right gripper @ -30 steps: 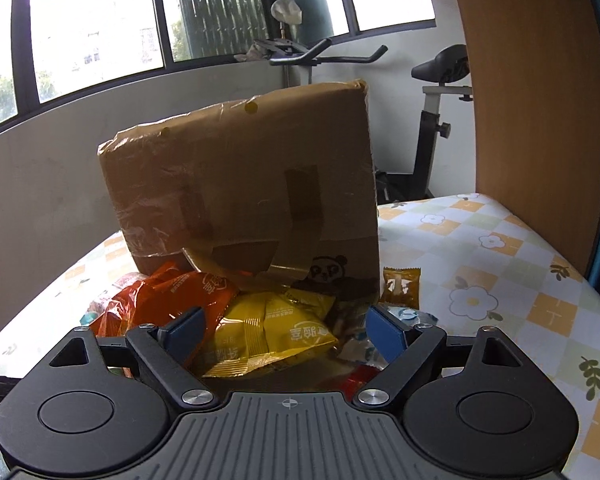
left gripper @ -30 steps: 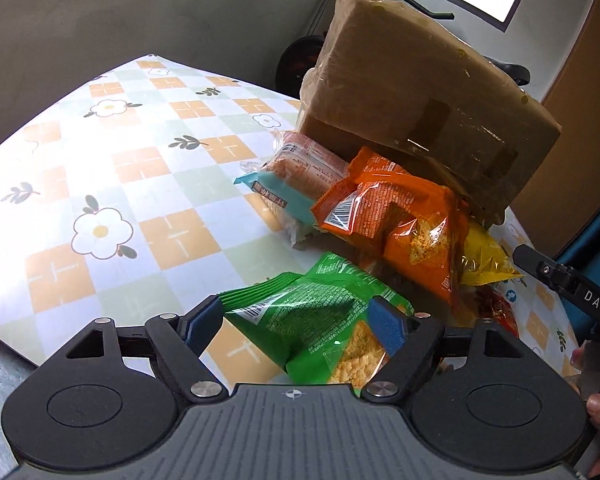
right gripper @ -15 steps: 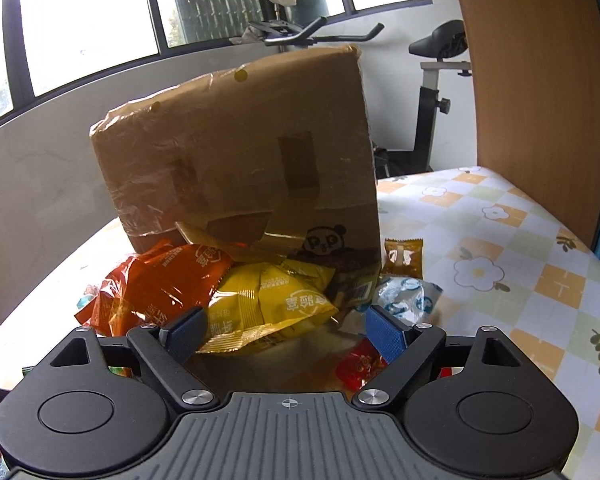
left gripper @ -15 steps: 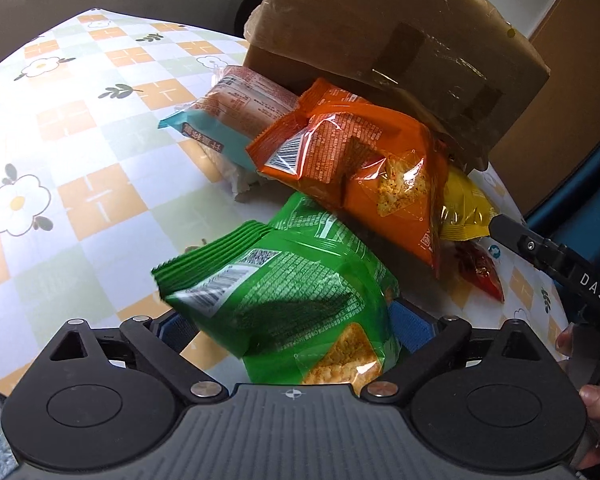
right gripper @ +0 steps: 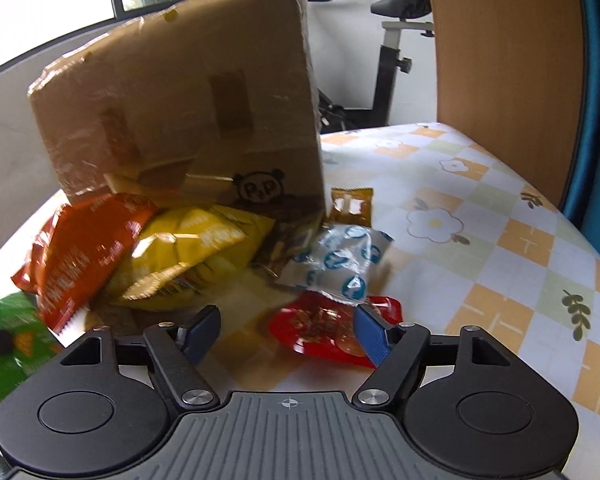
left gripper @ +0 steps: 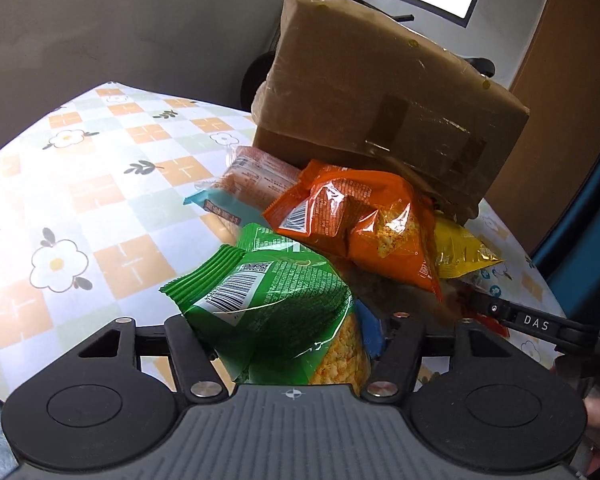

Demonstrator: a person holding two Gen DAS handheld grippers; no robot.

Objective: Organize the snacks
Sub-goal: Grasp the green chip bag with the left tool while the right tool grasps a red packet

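Now holding the green snack bag (left gripper: 276, 304) in the left gripper (left gripper: 284, 332), fingers narrowed onto its lower part, the bag lifted above the checked tablecloth (left gripper: 112, 200). Long axis of the bag running from about 5 o'clock up to 10 o'clock in the left wrist view, crimped end free at 10 o'clock.

Right gripper (right gripper: 286, 332) wide and holding nothing. Just ahead of it, at about 1 o'clock, the red packet (right gripper: 324, 332) flat on the cloth, partly between the blue pads (right gripper: 370, 336); its long axis across the opening, roughly 9 to 3 o'clock. Judged: right side clearly the nearer one for this packet, a short advance and close probably enough.

Further at 12 o'clock the white-blue packet (right gripper: 336, 264), touching the red one; at 10 to 11 o'clock the yellow bag (right gripper: 188, 252) and orange bag (right gripper: 84, 252), leaning against the cardboard box (right gripper: 180, 100). Small brown sachet (right gripper: 352, 206) beside the box corner.
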